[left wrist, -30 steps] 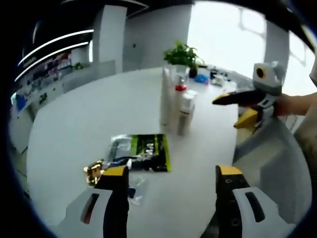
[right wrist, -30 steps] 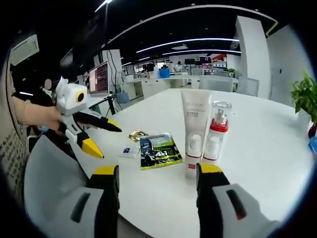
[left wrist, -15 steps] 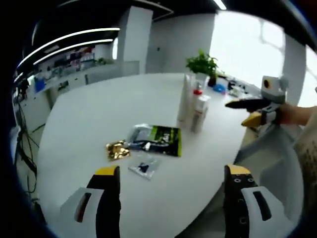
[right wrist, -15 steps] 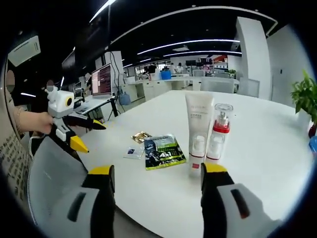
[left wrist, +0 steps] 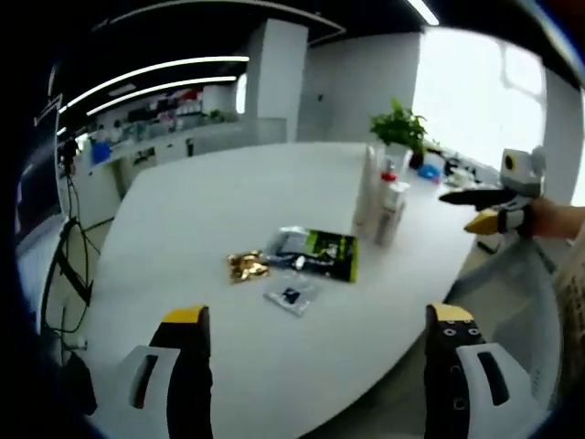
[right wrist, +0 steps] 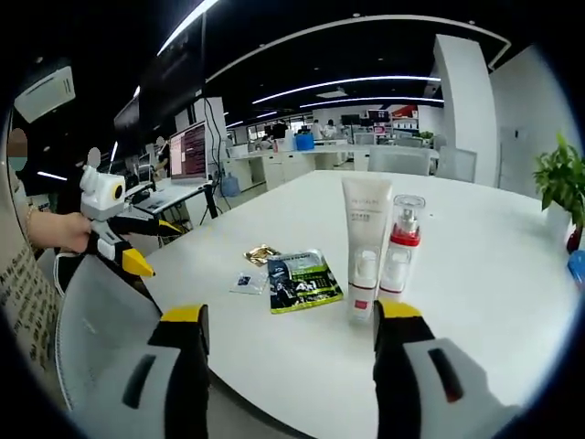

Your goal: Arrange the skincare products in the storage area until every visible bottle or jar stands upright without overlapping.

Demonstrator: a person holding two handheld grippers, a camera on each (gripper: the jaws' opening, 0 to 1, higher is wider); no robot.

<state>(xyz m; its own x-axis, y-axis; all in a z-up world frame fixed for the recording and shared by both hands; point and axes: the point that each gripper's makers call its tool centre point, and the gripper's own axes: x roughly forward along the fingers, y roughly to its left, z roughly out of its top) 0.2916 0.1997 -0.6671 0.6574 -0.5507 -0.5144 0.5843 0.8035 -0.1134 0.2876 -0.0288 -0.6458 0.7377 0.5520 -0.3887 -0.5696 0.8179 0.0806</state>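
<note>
White office table (right wrist: 512,265) carries everything. At nine o'clock in the right gripper view, your left gripper (right wrist: 128,245) hangs off the edge, jaws apart, empty. Sachets (right wrist: 303,280) lie flat at centre; tube (right wrist: 365,247) and pump bottle (right wrist: 400,245) stand upright, touching, toward two o'clock. Your right gripper (right wrist: 288,329) gapes empty. Seemingly finished; next, separate those two slightly.

Green sachet (right wrist: 305,283) lying flat on bench (right wrist: 475,274): large white print showing, looks like "4in1", blurred, not sure. White tube (right wrist: 366,247) standing beside it, carrying faint grey lettering near its top, too small to read.
</note>
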